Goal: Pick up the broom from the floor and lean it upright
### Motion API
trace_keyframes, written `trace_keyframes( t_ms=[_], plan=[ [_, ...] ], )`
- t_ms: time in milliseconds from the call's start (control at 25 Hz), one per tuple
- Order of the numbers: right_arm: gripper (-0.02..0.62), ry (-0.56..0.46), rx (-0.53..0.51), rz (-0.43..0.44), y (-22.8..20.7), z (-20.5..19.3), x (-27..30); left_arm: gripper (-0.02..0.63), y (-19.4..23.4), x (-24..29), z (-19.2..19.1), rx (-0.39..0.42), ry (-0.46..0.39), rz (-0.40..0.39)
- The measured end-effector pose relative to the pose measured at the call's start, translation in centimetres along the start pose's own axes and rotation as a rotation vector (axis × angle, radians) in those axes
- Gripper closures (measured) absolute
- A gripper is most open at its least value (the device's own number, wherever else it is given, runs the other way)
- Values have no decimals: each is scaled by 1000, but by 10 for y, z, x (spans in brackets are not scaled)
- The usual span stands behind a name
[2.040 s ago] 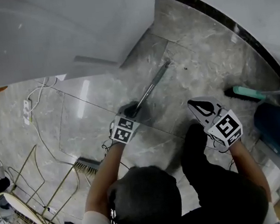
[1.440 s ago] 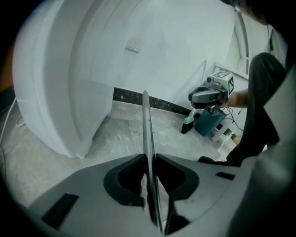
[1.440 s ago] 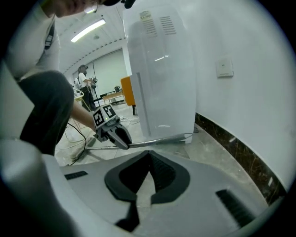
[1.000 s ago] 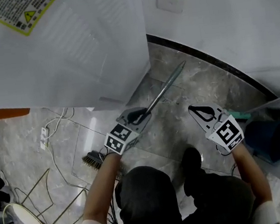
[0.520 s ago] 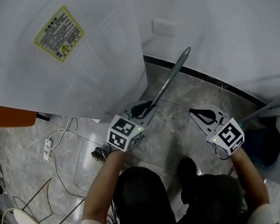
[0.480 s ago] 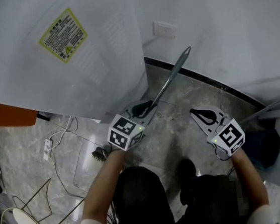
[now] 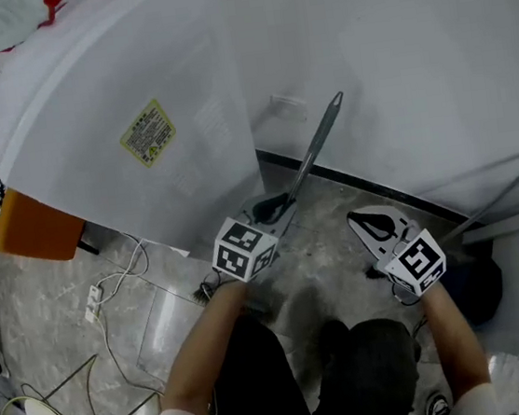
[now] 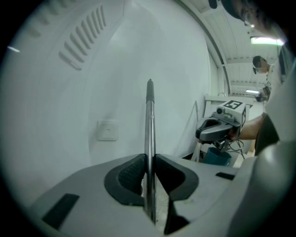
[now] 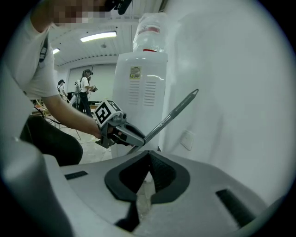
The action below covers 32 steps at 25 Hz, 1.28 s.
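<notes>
Mid-lift, the left gripper (image 7: 272,211) clenches the slim grey metal broom handle (image 7: 315,143), which slants toward one o'clock, while the right gripper (image 7: 380,225) is closed and empty; next, I judge, comes tipping it against the white wall (image 7: 411,61).

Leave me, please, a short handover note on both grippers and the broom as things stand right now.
Left gripper: shut on the broom handle.
Right gripper: shut, empty, held off to the side.
Broom: handle slanted, tip up towards the white wall; brush end hidden from view.
Done: the pickup.
Left: stand it upright against the wall, then let go.
</notes>
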State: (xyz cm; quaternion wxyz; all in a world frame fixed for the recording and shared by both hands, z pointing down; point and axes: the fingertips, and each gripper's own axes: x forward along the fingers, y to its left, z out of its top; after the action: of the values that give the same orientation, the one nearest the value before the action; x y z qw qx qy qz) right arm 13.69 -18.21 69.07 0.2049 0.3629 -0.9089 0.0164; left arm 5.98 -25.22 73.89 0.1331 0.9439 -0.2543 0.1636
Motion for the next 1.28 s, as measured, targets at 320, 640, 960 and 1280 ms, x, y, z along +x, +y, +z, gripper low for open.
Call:
trace_keyframes(
  t_ms=[320,640,960,1280],
  plan=[
    [594,-50,44,-56,-15,39,-38,537,-22,14,56,-20,-18,45],
    [594,-94,8,-100,-39,81,-75,535,-41,54,109,-51,-25,25],
    [594,-133,37,-142,-60,84,-101,535,-51,93,149,-48,-10,47],
    [594,-134,62,-157,-67,62,-108,534,-44,134,152,5,-47,74]
  ],
)
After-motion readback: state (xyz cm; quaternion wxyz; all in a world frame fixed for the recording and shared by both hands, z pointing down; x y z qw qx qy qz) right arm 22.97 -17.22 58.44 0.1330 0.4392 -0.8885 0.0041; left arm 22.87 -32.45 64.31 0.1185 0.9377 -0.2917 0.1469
